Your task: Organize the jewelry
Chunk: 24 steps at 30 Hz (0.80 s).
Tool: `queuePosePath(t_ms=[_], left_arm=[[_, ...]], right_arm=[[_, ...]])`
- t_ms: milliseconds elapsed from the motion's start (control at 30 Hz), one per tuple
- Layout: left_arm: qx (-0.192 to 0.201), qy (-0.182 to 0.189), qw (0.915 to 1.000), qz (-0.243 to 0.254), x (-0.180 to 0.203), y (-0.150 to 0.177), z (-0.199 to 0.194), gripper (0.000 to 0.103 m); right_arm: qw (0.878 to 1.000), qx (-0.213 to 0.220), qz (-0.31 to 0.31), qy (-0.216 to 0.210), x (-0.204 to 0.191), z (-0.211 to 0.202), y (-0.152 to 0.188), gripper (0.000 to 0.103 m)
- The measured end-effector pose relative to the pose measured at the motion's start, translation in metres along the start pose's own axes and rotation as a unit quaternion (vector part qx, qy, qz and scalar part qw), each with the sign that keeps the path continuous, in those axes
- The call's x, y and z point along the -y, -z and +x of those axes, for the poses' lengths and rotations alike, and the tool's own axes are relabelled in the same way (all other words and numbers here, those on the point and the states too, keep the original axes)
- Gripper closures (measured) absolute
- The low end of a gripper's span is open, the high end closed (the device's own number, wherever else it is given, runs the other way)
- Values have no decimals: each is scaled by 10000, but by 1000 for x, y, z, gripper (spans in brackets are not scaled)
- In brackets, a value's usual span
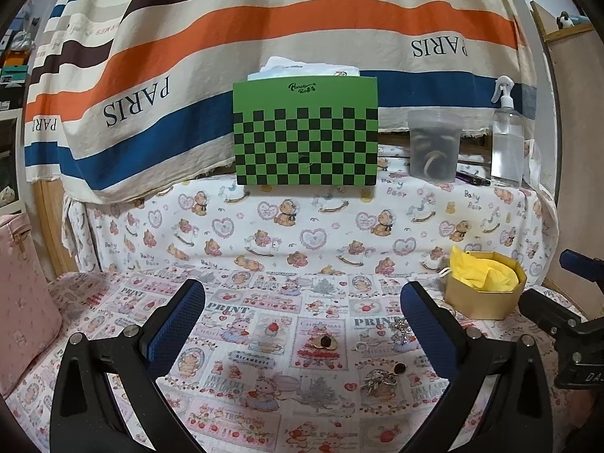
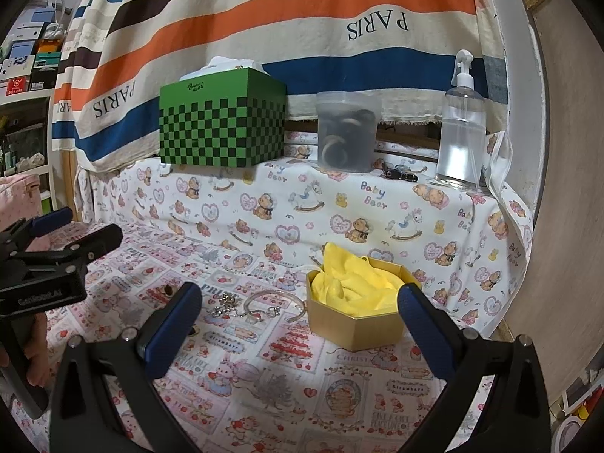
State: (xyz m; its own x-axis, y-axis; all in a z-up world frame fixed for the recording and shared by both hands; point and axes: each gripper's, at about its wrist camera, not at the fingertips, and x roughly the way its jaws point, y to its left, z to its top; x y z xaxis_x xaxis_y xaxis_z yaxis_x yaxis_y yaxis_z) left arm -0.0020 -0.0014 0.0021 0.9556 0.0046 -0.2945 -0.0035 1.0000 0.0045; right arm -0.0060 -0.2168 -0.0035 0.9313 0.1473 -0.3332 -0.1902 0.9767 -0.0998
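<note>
A gold hexagonal box (image 1: 483, 298) lined with yellow tissue sits on the printed cloth at the right; it also shows in the right wrist view (image 2: 355, 326). Loose jewelry lies on the cloth: a dark earring pair (image 1: 326, 341), a small ring (image 1: 361, 346), a sparkly brooch (image 1: 401, 329), a silver cluster (image 1: 377, 379) with a dark bead (image 1: 400, 368). The right wrist view shows a silver bangle (image 2: 273, 302) and a sparkly chain (image 2: 226, 307) left of the box. My left gripper (image 1: 302, 324) is open and empty above the jewelry. My right gripper (image 2: 300, 328) is open and empty near the box.
A green checkered tissue box (image 1: 305, 132), a translucent tub (image 1: 434, 145) of hair ties and a spray bottle (image 1: 507, 139) stand on the raised back ledge. A pink bag (image 1: 22, 294) lies at the left. A striped cloth hangs behind.
</note>
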Motion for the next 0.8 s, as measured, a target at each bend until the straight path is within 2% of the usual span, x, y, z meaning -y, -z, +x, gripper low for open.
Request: queuePosePath(t_ms=[367,533,667,800], left_arm=[[55,4,10000,60,4,0,-1,0],[7,-79,9999,-91,0,1,-1,0],[65,-14,10000,24,2,0,-3,0],[62,5,10000,1,1,0,-3,0]], right_arm=[[10000,-1,47,-32,1,-1,0,0],[9999,-52,126,-93,4,1,0,0],[9997,8,215,-83,6,-3,1,0],[9998,46,-2,-194,-2,-5,1,0]])
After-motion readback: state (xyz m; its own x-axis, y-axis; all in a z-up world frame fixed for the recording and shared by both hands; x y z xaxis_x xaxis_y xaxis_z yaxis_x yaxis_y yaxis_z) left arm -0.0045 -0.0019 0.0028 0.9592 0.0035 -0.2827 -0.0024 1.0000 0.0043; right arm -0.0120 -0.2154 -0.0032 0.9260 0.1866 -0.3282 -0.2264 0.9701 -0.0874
